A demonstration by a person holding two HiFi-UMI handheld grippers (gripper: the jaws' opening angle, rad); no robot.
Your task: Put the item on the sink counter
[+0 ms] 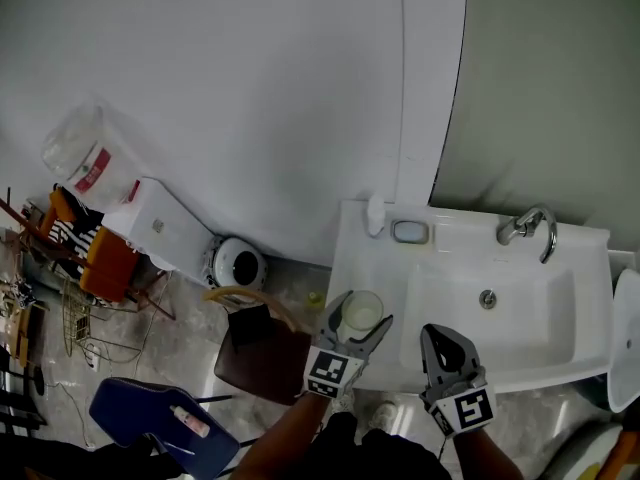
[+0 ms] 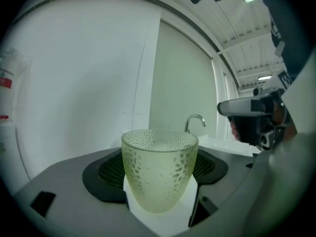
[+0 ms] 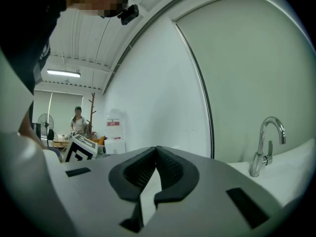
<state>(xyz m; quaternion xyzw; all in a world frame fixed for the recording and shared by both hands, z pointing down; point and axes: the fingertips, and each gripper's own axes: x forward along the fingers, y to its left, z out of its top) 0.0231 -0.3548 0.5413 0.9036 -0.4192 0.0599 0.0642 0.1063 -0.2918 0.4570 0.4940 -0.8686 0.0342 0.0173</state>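
Cup (image 2: pixel 159 169): upright, clamped wide between left gripper (image 1: pixel 360 311) jaws
Counter (image 1: pixel 352 258): directly below cup
Right gripper (image 1: pixel 437 336): closed, empty

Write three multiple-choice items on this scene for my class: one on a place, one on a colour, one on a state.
1. Where is the cup?
A. Under the faucet
B. Between the left gripper's jaws, over the sink counter
C. On the floor

2. What colour is the cup?
A. Red
B. Black
C. Pale green

3. How do the right gripper's jaws stand?
A. Shut, with nothing between them
B. Wide apart
C. Closed on the faucet

Key:
1 B: the left gripper view shows the cup between the jaws.
2 C: its dimpled wall is a translucent pale green.
3 A: the right gripper view shows the jaws meeting on nothing.
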